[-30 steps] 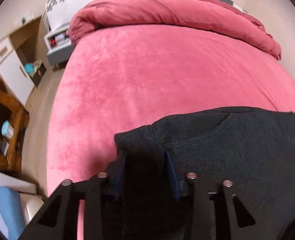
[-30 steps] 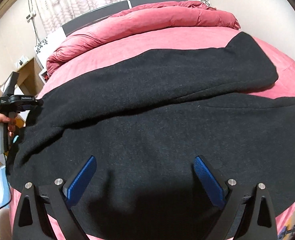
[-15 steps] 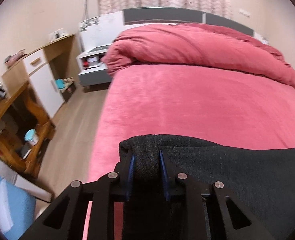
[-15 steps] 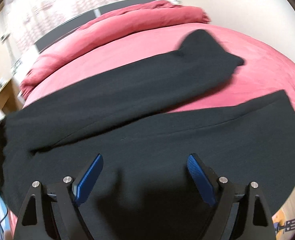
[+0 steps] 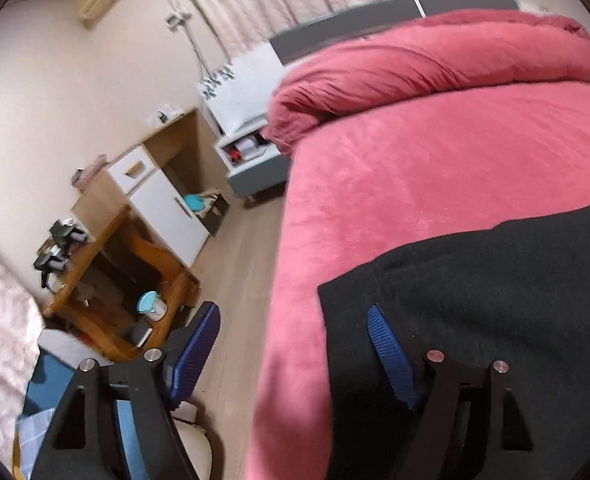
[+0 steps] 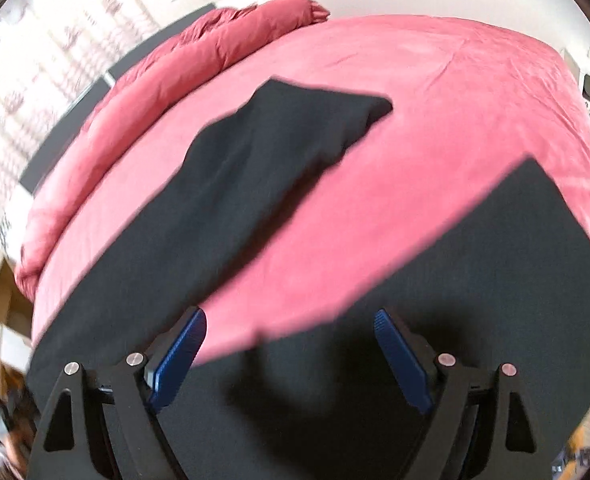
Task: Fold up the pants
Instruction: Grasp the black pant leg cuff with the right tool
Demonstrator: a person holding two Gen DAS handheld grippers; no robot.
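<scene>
The pants [image 6: 255,184] are a matt black knit, faintly fuzzy. The bed [image 5: 435,168] wears plush pink fleece with a soft sheen. Ribbed blue pads (rubbery-looking) line the matt black plastic fingers [image 5: 389,354], pinned with shiny metal. The floor [image 5: 247,248] is smooth pale wood.

the pants [image 6: 255,184] run off the near edge in both views; their waist end is hidden. curtains [image 6: 35,92] at far left are blurred, and small desk items [image 5: 59,248] unreadable.
</scene>
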